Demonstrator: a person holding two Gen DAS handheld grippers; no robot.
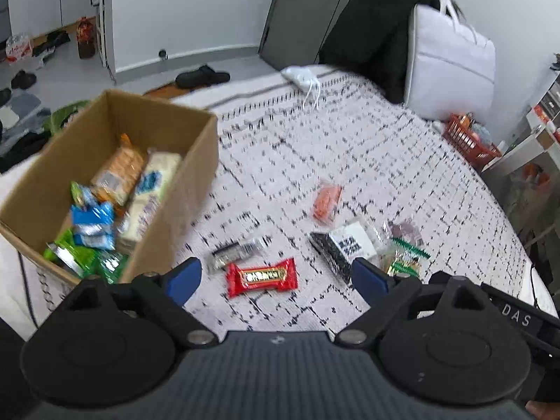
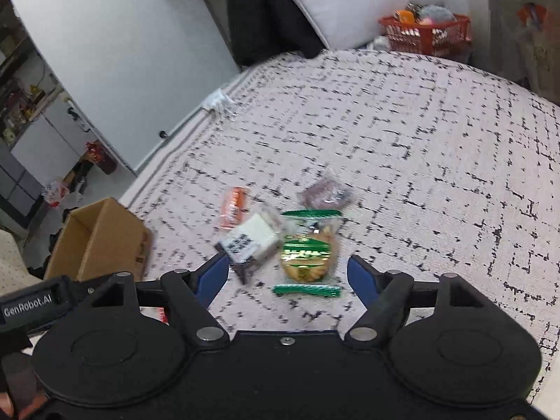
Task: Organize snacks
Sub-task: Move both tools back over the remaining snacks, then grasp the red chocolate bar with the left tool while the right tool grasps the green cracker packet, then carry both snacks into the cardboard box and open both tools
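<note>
Hovering spread and empty, the left tongs [image 1: 276, 276] should drop straight onto the red bar [image 1: 261, 277] lying between their tips, while the right tongs [image 2: 288, 276], also spread, frame the green cookie [image 2: 307, 255]; box [image 1: 196, 161] sits left.

A red snack bar [image 1: 261, 277] and green-banded cookie packet [image 2: 308, 252] lie on a white, black-flecked cover [image 2: 420, 175].
</note>
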